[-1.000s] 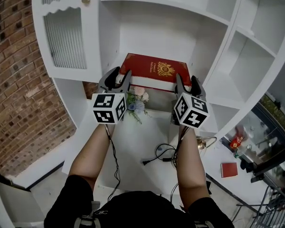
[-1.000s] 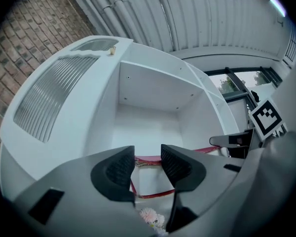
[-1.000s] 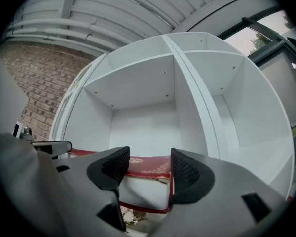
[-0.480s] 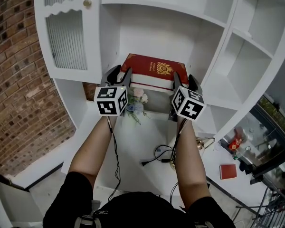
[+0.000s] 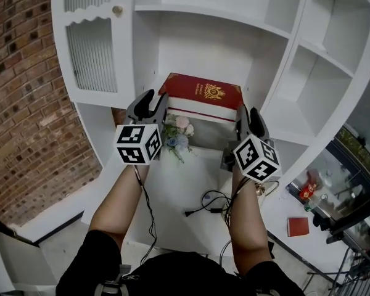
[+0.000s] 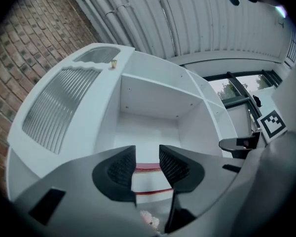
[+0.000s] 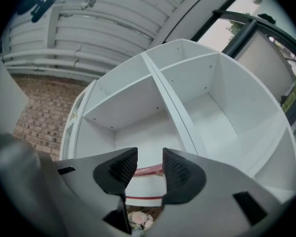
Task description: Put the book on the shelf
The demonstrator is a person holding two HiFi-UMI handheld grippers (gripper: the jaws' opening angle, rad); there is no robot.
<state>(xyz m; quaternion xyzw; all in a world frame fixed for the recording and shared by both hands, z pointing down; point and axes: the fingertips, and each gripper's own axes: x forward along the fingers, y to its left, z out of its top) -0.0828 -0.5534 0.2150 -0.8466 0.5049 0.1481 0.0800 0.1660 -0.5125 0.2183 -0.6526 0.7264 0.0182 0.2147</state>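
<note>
Item: red book point(image 5: 200, 94), flat on the white shelf point(image 5: 272, 117), long axis left to right. It lies just far of both grippers. Left gripper point(image 5: 152, 102) is off its left end, right gripper point(image 5: 248, 115) off its right end, about equally near. Both sets of jaws are closing on nothing.

Counted so far: one big red gold-crested hardcover book point(image 5: 202, 94), one small pastel flower bunch point(image 5: 176, 134), one white wooden shelf unit point(image 5: 209, 39), one round brass knob point(image 5: 117, 9).

A red book point(image 5: 201, 94) with a smooth, gold-stamped cover is lying on a smooth white-painted shelf point(image 5: 197, 48), beside a rough brick wall point(image 5: 21, 103).
</note>
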